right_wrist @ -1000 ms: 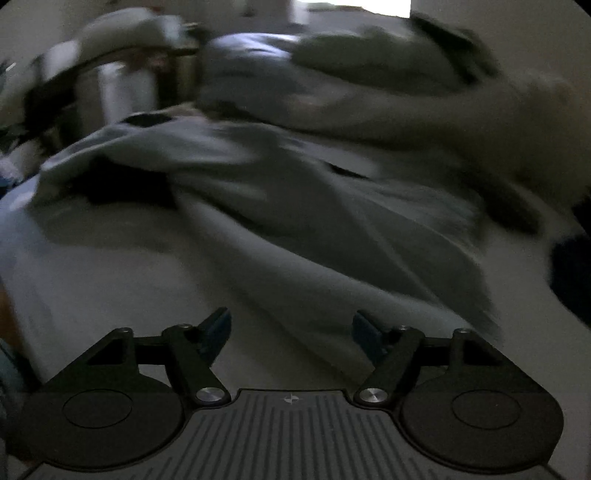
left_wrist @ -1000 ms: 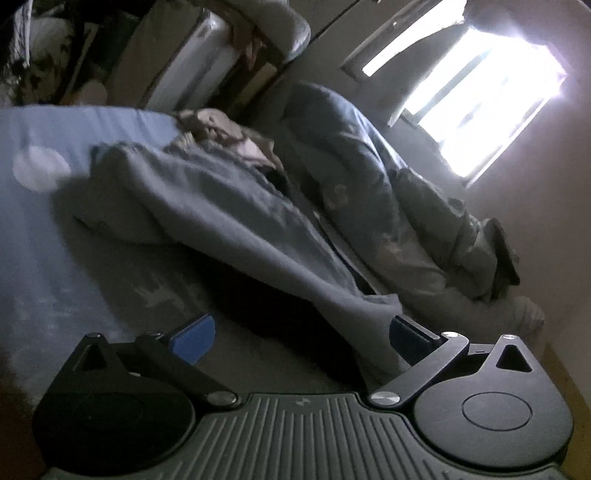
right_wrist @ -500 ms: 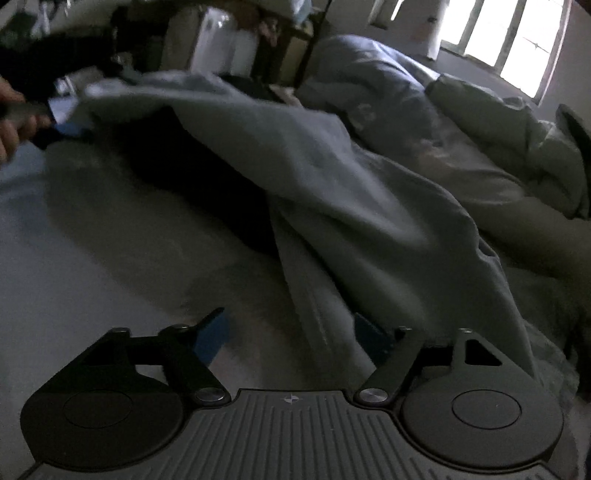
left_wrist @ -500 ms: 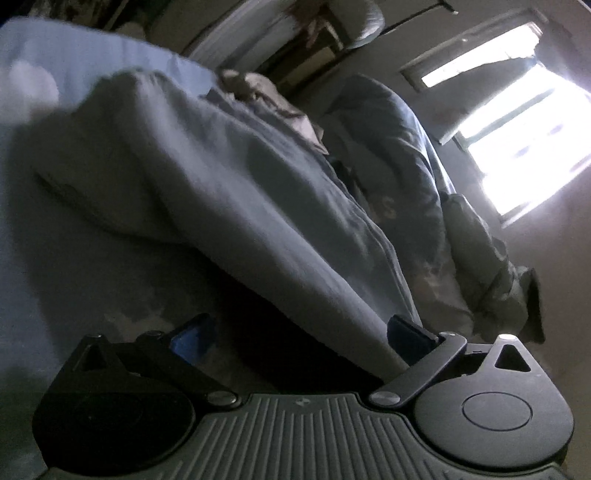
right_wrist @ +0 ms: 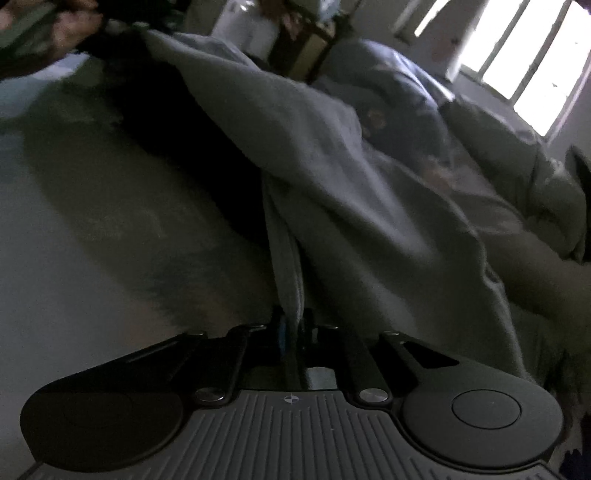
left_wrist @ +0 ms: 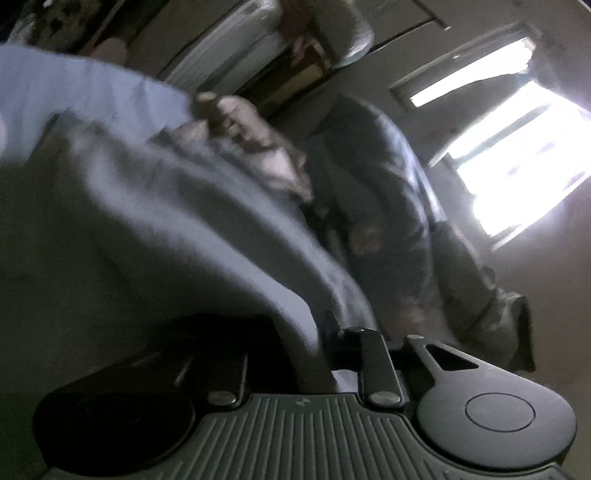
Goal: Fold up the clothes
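A grey-blue garment (left_wrist: 177,221) lies stretched over the bed, lifted at its two near ends. My left gripper (left_wrist: 314,343) is shut on one end of it; the cloth runs out from between the closed jaws. In the right wrist view my right gripper (right_wrist: 291,325) is shut on a bunched edge of the same garment (right_wrist: 332,192), which rises away toward the far left. There the person's hand (right_wrist: 70,26) with the other gripper holds it. The fingertips are mostly hidden by cloth.
A light bedsheet (right_wrist: 92,221) covers the bed under the garment. A rumpled blue-grey duvet (left_wrist: 399,192) and pillows (right_wrist: 517,158) lie along the wall under a bright window (left_wrist: 517,147). A small crumpled beige cloth (left_wrist: 251,147) lies beyond the garment. Furniture (left_wrist: 229,55) stands behind the bed.
Both grippers were open around the garment's edge; both have closed on it and lifted it. The left camera has moved closer and tilted up.
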`<state>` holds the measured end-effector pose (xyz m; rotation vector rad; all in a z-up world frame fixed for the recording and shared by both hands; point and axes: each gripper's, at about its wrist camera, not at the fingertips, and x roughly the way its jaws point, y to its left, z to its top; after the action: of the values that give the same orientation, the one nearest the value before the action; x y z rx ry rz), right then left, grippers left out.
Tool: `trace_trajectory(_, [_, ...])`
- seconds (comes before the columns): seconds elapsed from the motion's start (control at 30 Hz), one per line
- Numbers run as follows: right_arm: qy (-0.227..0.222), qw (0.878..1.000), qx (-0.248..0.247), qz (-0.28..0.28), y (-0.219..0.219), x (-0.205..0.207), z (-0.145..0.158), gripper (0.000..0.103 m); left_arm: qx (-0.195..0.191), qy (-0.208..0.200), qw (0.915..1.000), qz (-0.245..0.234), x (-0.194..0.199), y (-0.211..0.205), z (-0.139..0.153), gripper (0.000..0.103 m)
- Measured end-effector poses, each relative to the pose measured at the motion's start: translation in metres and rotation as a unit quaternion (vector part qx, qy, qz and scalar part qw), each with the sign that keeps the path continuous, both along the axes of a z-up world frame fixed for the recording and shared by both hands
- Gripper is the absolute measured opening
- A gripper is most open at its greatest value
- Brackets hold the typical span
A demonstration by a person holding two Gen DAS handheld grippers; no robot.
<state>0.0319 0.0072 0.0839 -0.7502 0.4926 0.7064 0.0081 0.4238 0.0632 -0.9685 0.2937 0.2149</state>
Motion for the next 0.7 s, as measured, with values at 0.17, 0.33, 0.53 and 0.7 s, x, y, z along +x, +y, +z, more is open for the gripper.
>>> trace_trajectory(0.17, [-0.010, 0.998, -0.003, 0.055, -0.018, -0.027, 0.012, 0.005, 0.002, -0.026, 0.9996, -0.013, 0.011, -0.004, 0.034, 0.017])
trace_trajectory(0.33, [-0.007, 0.994, -0.011, 0.111, -0.035, -0.060, 0.020, 0.005, -0.008, -0.049, 0.9986, -0.017, 0.021, -0.013, 0.063, 0.016])
trace_trajectory(0.53, [-0.013, 0.985, -0.003, 0.172, -0.054, -0.098, 0.031, 0.005, 0.018, -0.031, 0.9990, -0.025, 0.052, -0.017, 0.079, 0.017])
trace_trajectory(0.7, [0.008, 0.985, 0.030, 0.168, -0.066, -0.094, 0.046, 0.005, 0.071, -0.013, 0.9969, -0.032, 0.056, -0.027, 0.075, 0.029])
